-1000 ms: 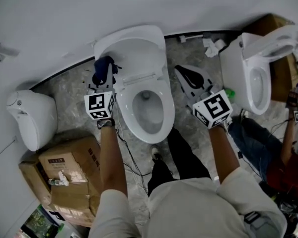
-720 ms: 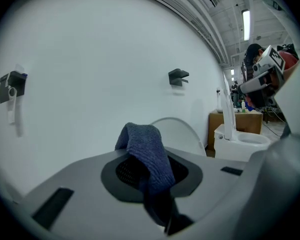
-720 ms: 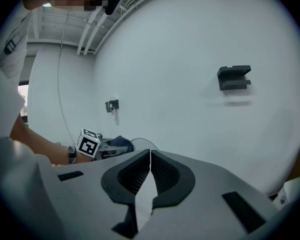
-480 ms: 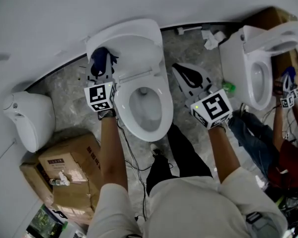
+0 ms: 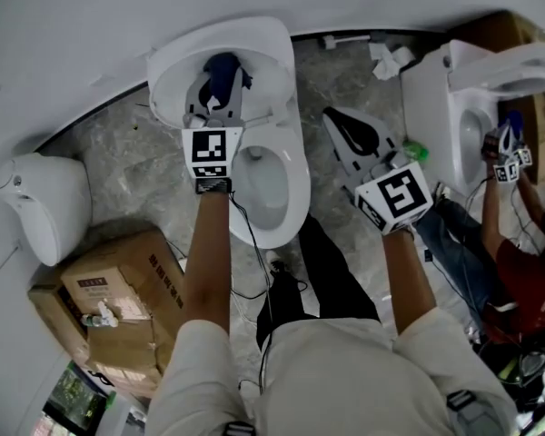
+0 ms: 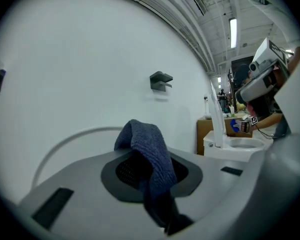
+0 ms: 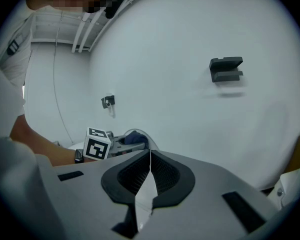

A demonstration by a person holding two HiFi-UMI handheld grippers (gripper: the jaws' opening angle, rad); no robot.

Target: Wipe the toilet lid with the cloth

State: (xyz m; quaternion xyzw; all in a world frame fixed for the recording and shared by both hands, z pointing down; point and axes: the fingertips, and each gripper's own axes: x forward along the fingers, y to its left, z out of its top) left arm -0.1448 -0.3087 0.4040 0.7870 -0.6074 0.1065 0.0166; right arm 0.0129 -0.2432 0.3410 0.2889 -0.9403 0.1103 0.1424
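Observation:
The white toilet (image 5: 282, 198) stands against the wall with its lid (image 5: 173, 57) raised. My left gripper (image 5: 216, 87) is shut on a dark blue cloth (image 5: 223, 69) and holds it against the middle of the lid's inner face. In the left gripper view the cloth (image 6: 146, 140) drapes out of the left gripper (image 6: 149, 170), with the lid's curved rim (image 6: 65, 143) behind it. My right gripper (image 5: 345, 134) hangs over the floor to the right of the bowl, shut and empty. The right gripper (image 7: 150, 156) looks past its shut jaws at the cloth (image 7: 135, 136).
A second toilet (image 5: 436, 125) stands at the right, where another person (image 5: 518, 280) works with a gripper. Cardboard boxes (image 5: 118, 293) sit at the lower left beside a white fixture (image 5: 36, 212). Crumpled paper (image 5: 386, 60) lies by the wall.
My left gripper has carried the cloth rightward, from the lid's left edge onto the middle of the lid. The right gripper has barely shifted.

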